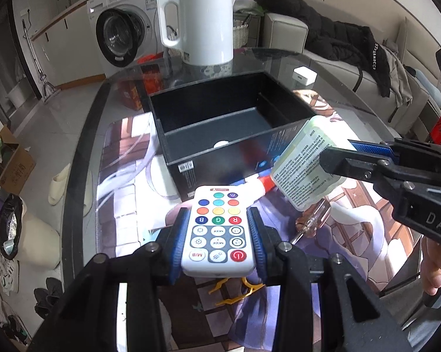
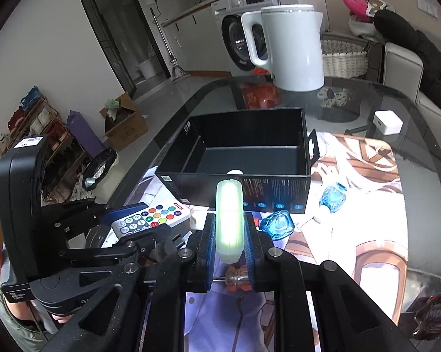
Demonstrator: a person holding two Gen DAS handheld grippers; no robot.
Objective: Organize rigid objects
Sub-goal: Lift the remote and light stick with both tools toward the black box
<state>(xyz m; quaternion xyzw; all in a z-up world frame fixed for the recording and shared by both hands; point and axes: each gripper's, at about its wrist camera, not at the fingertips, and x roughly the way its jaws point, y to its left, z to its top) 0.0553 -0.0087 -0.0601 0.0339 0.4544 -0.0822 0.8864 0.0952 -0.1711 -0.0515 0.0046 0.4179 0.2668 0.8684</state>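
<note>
White remote (image 1: 219, 231) with the colored buttons, pinched flat between the blue pads of the left tool (image 1: 219, 242), button side up, held just above the tabletop (image 1: 82, 152) right in front of the black box (image 1: 220, 123). Pale green translucent case (image 1: 307, 165) clamped in the right tool (image 2: 229, 234), printed label visible from the left wrist view, edge-on and glowing from the right wrist view, hanging close to the near right corner of the box. Box open on top, sitting on the glass over a printed anime mat (image 2: 352, 234), one small white thing (image 2: 235, 172) lying on its floor by the near wall. Under the right tool, a clear-handled screwdriver (image 2: 238, 281) on the mat. Off to the right of the box, two blue glass pieces (image 2: 279, 224). Further back, white kettle (image 1: 199, 25) standing upright past the box, plus a small white cube (image 2: 387, 122) at the far right of the tabletop.
</note>
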